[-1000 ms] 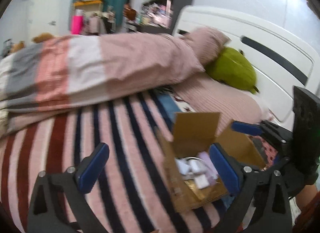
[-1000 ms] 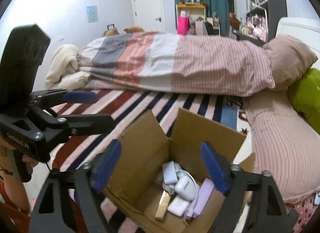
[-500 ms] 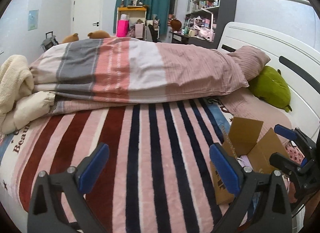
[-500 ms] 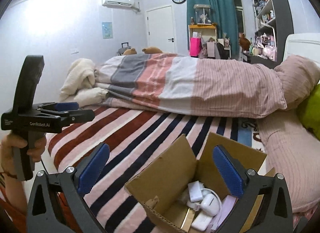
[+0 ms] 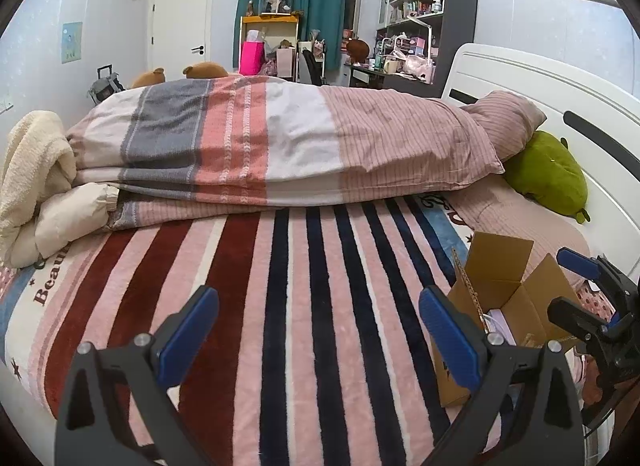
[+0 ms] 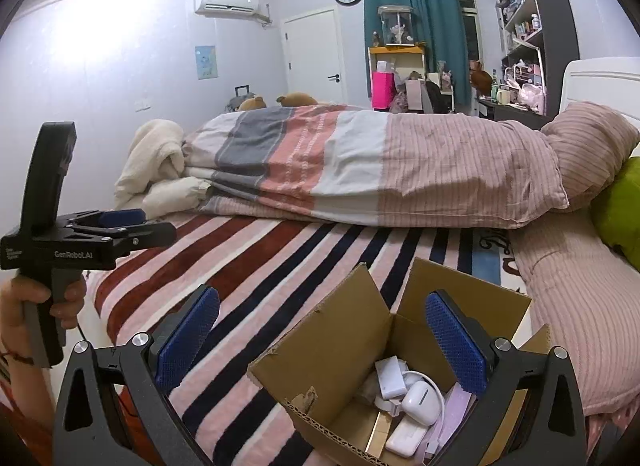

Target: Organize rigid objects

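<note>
Box contents and both tool bodies only partly visible to you.

In your left wrist view the cardboard box (image 5: 504, 298) is cut by your left gripper's right finger (image 5: 450, 340) and the right gripper (image 5: 592, 306) in front; inside, you see only a pale lilac sliver (image 5: 498, 320), item not identifiable. In your right wrist view the box's (image 6: 340, 346) near corner runs off the bottom edge, and the white earbud-style case (image 6: 422, 402), white adapter (image 6: 390, 376) and lilac item (image 6: 456, 414) overlap, so the lower pieces can't be told apart. Green plush (image 6: 618, 201) is cropped at the right edge. Shelf items (image 5: 416, 5) too small to name.
</note>
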`<act>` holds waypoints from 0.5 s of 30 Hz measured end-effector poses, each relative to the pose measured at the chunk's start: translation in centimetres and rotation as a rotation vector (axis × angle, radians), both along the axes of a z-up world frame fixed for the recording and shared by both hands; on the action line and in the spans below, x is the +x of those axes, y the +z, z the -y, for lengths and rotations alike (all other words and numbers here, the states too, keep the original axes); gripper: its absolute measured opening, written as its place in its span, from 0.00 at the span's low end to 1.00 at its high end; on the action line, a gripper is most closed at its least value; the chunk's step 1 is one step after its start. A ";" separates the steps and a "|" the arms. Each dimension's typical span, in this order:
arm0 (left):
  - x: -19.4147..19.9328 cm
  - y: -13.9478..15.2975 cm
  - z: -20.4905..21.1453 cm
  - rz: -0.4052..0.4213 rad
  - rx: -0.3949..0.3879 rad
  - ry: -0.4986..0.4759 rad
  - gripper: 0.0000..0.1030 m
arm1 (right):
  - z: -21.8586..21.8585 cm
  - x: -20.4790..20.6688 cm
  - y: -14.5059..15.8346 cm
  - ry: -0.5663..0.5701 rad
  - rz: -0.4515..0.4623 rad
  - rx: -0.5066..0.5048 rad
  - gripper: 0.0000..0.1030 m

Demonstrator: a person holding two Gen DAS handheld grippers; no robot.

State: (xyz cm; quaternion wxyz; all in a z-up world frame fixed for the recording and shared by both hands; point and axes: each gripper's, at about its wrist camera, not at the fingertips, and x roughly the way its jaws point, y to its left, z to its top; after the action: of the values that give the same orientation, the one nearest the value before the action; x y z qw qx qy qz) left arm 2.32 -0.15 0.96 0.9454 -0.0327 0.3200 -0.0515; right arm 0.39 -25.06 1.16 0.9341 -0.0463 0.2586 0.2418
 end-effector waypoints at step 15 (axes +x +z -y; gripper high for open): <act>0.0 0.5 -0.5 0.014 0.023 0.018 0.97 | 0.1 0.1 -0.1 -0.001 -0.006 0.001 1.00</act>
State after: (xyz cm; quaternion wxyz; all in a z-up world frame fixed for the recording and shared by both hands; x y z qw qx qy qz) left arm 2.29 0.38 1.44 0.9485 -0.0245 0.3134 -0.0396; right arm 0.47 -25.13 1.01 0.9335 -0.0452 0.2611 0.2416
